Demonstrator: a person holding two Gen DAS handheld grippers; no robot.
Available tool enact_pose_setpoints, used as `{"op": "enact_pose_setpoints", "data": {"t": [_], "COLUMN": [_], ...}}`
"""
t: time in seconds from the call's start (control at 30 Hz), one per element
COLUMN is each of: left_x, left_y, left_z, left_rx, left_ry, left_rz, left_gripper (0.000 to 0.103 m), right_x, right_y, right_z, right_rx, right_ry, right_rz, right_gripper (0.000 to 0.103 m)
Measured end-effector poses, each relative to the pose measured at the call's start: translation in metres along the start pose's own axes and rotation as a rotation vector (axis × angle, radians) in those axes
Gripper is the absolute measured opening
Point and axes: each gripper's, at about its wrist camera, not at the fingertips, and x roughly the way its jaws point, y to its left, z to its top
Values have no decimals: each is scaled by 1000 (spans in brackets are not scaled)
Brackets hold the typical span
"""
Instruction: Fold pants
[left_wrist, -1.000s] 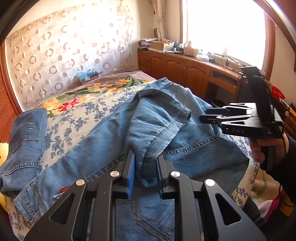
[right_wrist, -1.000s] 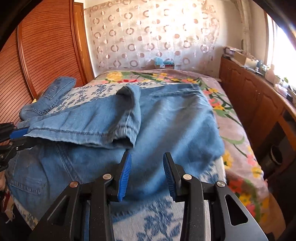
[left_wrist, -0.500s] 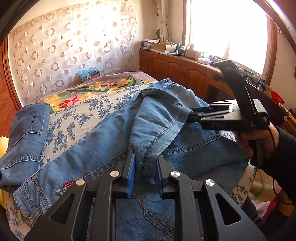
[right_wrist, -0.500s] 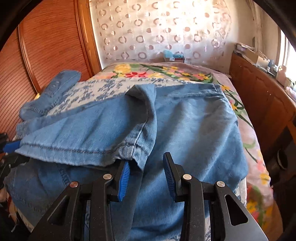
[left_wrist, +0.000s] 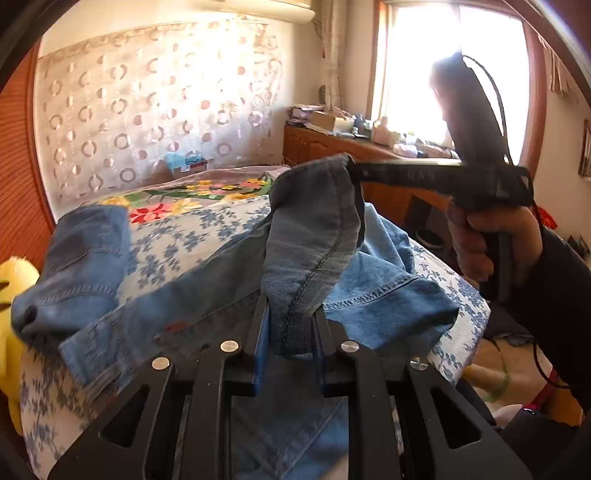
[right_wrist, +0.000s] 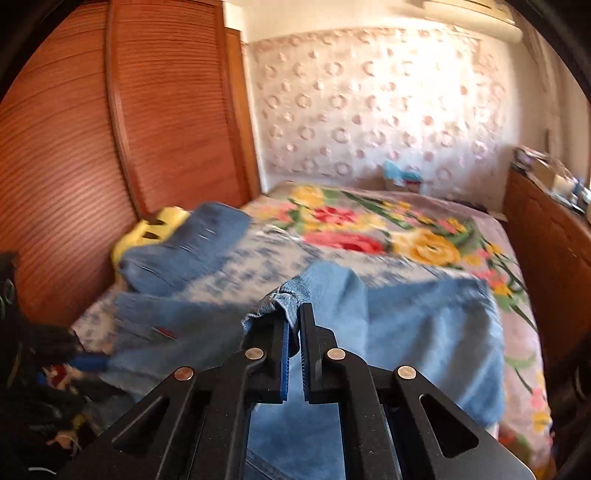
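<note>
Blue jeans (left_wrist: 207, 295) lie spread on the bed, seen also in the right wrist view (right_wrist: 424, 332). My left gripper (left_wrist: 290, 325) is shut on the hem of a pant leg (left_wrist: 314, 236), which rises from its jaws. My right gripper (right_wrist: 291, 325) is shut on the other corner of the same hem (right_wrist: 284, 295). In the left wrist view the right gripper (left_wrist: 354, 171) holds that corner lifted above the bed, so the hem hangs stretched between the two grippers.
A second pair of jeans (left_wrist: 85, 251) and a yellow plush toy (left_wrist: 14, 280) lie at the bed's left side. The bed has a floral cover (right_wrist: 369, 229). A wooden cabinet (left_wrist: 332, 147) stands right, wooden louvred doors (right_wrist: 74, 147) left.
My right gripper moved in to the hem corner, shut on it and lifted it. Both grippers have risen, raising the pant leg off the jeans.
</note>
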Motion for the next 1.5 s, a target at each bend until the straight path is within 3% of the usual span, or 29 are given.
{"op": "enact_pose_setpoints", "data": {"t": [0.33,0.57,0.77,0.83,0.97,1.13,1.5], "left_x": [-44,-51,-50,-50,-51,-57,-57], "left_y": [28,36,42,43,50,57,64], "left_z": [-49,-73,-81,-81,-81,-79,-74], "left_rx": [-112,-161,-160,-165,-191,-201,-205], "left_ry": [2,33,51,53,61,53,33], "left_rz": [21,27,53,60,64,96,133], "left_gripper": [21,21,21,22,31,50,51], "right_x": [37,81,99,101,102,82,33], "right_y": [63,93,91,90,93,92,53], "right_z": [27,34,36,38,43,37,-30], "right_rx": [-99,-165,-180,-178,-158,-152,-98], "right_ry": [-19,32,89,99,106,82,112], "right_rz": [164,221,194,194,200,203,96], "right_gripper": [4,4,5,10,39,40,40]}}
